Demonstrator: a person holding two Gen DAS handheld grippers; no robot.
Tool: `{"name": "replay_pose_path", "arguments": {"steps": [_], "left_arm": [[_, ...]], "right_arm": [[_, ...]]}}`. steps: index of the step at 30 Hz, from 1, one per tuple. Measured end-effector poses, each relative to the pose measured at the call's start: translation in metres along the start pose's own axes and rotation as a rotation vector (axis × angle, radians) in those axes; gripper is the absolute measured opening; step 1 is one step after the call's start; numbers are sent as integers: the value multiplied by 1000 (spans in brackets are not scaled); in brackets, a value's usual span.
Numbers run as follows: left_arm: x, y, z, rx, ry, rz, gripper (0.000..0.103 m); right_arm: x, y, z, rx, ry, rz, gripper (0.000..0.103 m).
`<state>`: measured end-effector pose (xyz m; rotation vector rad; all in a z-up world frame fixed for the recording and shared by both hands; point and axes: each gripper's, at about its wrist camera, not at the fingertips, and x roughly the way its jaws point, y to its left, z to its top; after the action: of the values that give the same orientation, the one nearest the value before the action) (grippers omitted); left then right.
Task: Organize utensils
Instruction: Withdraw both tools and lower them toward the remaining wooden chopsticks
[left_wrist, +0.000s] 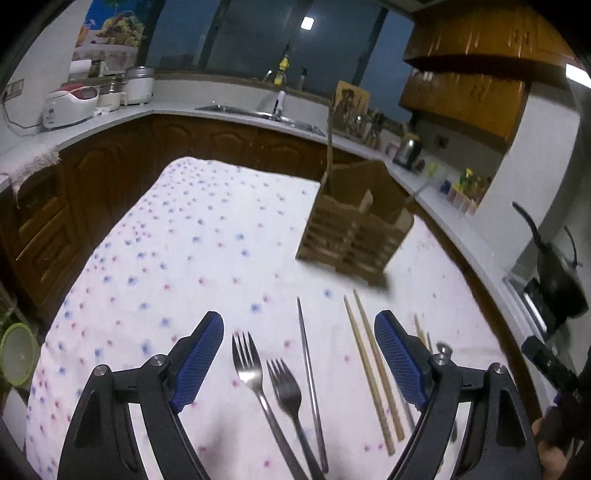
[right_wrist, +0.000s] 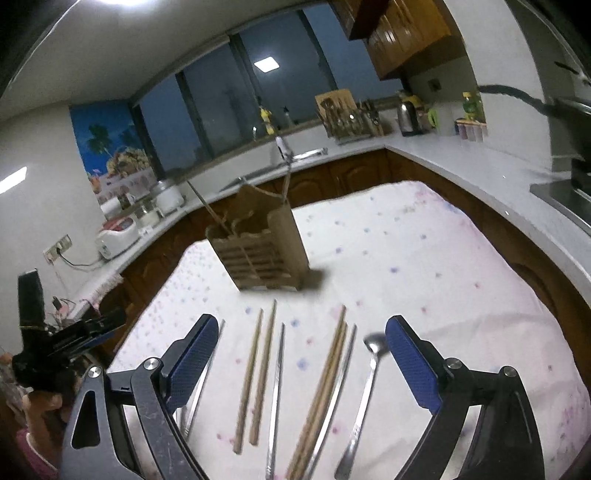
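Both grippers hover over the row of cutlery on the flowered tablecloth (left_wrist: 192, 236), each gaping wide and holding nothing; the left gripper (left_wrist: 299, 354) straddles two forks (left_wrist: 255, 373) and a metal chopstick (left_wrist: 308, 369), the right gripper (right_wrist: 301, 354) straddles two wooden chopstick pairs (right_wrist: 258, 373), metal chopsticks (right_wrist: 277, 384) and a spoon (right_wrist: 365, 384).

All of these lie nearer the cameras than the wooden slatted caddy (left_wrist: 351, 236), just short of its base; the caddy stands beyond them, a few sticks already leaning in it.

The pieces lie close and parallel, so jaws this wide would likely gather several at once or nudge neighbours askew; thin, smooth metal chopsticks could slip or swivel between the pads; the soft cloth might bunch and get pinched; the two grippers work side by side and could clash; a long utensil carried aslant might knock the caddy.
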<state>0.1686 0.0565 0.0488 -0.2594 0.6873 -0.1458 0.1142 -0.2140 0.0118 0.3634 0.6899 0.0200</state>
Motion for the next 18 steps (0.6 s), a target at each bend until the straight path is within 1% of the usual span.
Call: {"name": "replay_pose_path", "arguments": {"steps": [9, 17, 18], "left_arm": [[6, -9, -1, 36, 50, 26, 84], [25, -12, 3, 58, 89, 38, 83], [28, -14, 4, 57, 94, 41, 82]], "right_arm": [[9, 4, -8, -24, 41, -3, 93], [23, 6, -6, -40, 69, -13, 92], [25, 5, -6, -39, 73, -13, 90]]}}
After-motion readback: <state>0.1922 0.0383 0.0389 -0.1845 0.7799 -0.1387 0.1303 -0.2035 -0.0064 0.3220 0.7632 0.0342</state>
